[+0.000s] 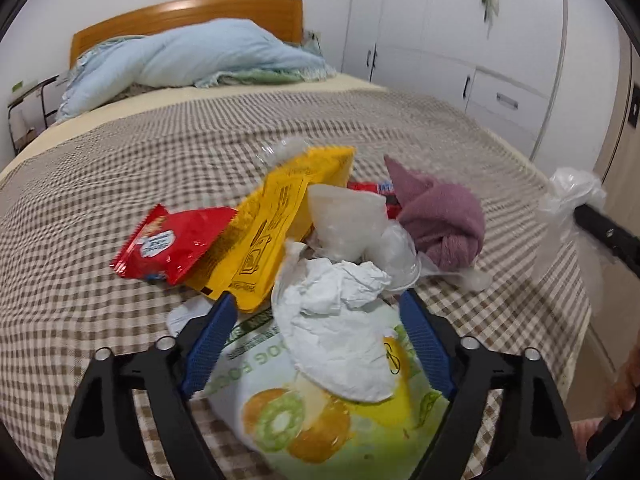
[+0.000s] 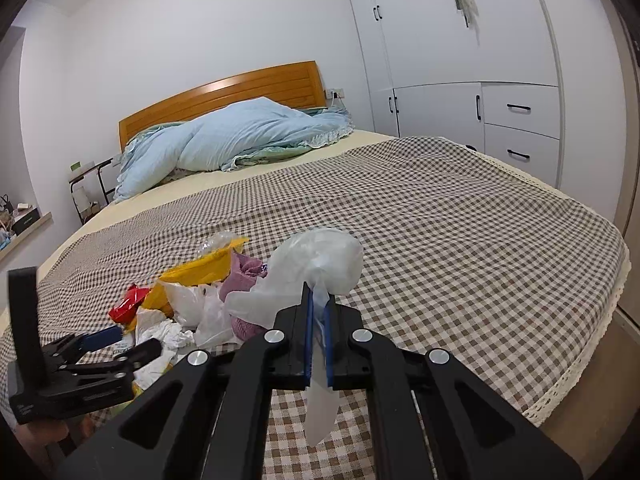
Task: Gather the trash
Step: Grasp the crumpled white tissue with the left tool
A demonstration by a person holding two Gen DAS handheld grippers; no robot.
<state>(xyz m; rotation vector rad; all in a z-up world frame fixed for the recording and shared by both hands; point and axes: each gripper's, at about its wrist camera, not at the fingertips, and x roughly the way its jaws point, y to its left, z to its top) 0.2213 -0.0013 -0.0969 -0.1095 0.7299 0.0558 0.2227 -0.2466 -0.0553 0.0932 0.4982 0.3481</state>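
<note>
Bedroom cleanup, trash pile heaped on the checkered bed cover

Checkered bed cover (image 1: 120, 184) is your work surface, and the rubbish is bunched together at the middle of the left wrist view: red snack wrapper (image 1: 172, 246), yellow packet (image 1: 276, 224), a purple cloth (image 1: 444, 228), and crumpled white tissue (image 1: 340, 320) lying on a fruit-print bag (image 1: 288, 420). Your left tool (image 1: 316, 304) sits wide open, blue fingers either side of that tissue at the bottom centre of the frame, nothing pinched yet, so it looks lined up to grab it. Your right tool (image 2: 318, 300) is clamped tight on a thin clear plastic bag (image 2: 320, 260), probably kept up as the collection bag, just right of the pile.
</note>
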